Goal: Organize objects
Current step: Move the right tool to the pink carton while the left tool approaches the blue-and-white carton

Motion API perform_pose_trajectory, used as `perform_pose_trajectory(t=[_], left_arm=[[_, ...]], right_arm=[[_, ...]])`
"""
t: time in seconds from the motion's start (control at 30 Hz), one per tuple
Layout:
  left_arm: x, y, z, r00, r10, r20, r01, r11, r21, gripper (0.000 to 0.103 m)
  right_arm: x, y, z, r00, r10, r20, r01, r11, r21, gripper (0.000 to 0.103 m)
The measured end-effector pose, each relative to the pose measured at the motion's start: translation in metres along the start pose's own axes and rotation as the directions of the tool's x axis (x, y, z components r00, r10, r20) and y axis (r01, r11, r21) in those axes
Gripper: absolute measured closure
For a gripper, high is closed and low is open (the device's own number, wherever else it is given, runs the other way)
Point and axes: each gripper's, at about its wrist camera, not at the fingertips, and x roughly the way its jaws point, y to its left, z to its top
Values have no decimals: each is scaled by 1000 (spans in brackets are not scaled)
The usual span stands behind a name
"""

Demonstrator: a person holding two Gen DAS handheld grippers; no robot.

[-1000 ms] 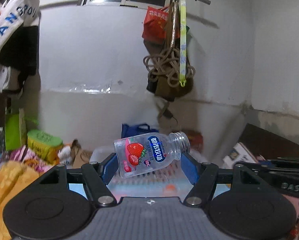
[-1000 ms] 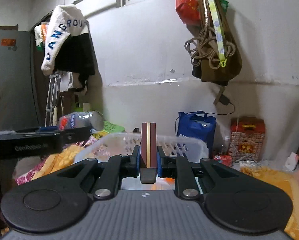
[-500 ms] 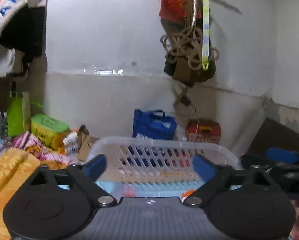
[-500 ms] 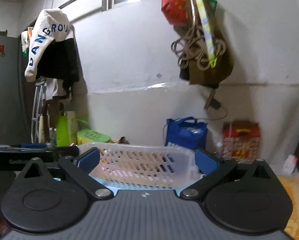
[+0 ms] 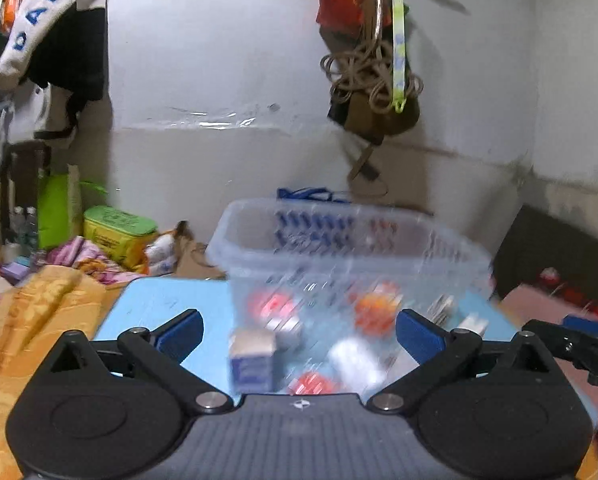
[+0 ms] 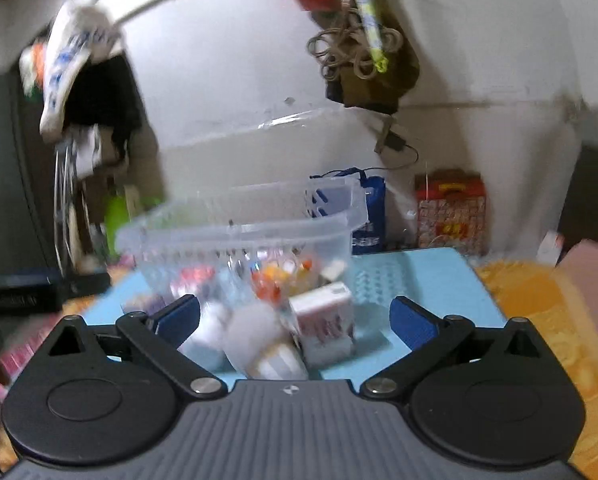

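1. Right in front of both cameras sits the clear plastic slotted basket [image 5: 259,236], on the light blue worktop [image 5: 167,300] and pretty smeared by motion blur in both views.
2. Our left claw [image 5: 299,330] is spread wide, with nothing pinched between its blue pads [image 5: 181,330]. We're just looking through the gap at the basket's near wall.
3. Our right claw [image 6: 295,318] is the same deal: spread wide, blue pads [image 6: 413,322] well apart and gripping nothing.
4. Inside the basket there's a jumble we can only half make out. From the left wrist we see a small blue-and-white box [image 5: 253,364] at the near wall, a white cylindrical bottle [image 5: 353,360] and a couple of red and orange blobs [image 5: 373,308].
5. From the right wrist we get a white-and-pink carton [image 6: 325,320] standing near the front, plus some pale rounded bottles [image 6: 255,334] leaning beside it. It's too blurry for us to read any labels.
6. At the far right edge of the left view we can spot the black body of the other claw, just beside the worktop's right side.
7. Yellow patterned cloth [image 5: 27,320] lies to the left of the worktop, and a green-lidded yellow box [image 5: 117,232] sits behind it.
8. Against the white wall we've got a blue shopping bag [image 6: 369,216] and a red gift box [image 6: 449,212] behind the basket, with a tangle of tan rope [image 5: 369,76] hanging above.
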Motion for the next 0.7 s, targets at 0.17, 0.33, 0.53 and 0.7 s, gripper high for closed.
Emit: perform_pose_trajectory(t=[0.17, 0.33, 0.53, 0.7], left_arm=[[-16, 12, -12, 998, 53, 41, -53, 999, 0, 1], [-14, 17, -10, 999, 36, 28, -36, 999, -22, 1], [-24, 7, -15, 998, 29, 54, -30, 999, 19, 1], [-24, 4, -12, 999, 13, 51, -13, 1000, 2, 1]], right_arm=[[-16, 10, -8, 988, -54, 146, 80, 981, -176, 0], [-9, 3, -11, 997, -15, 71, 22, 994, -103, 0], [-10, 1, -20, 999, -32, 41, 37, 991, -129, 0], [-17, -9, -20, 1000, 16, 13, -15, 996, -87, 0]])
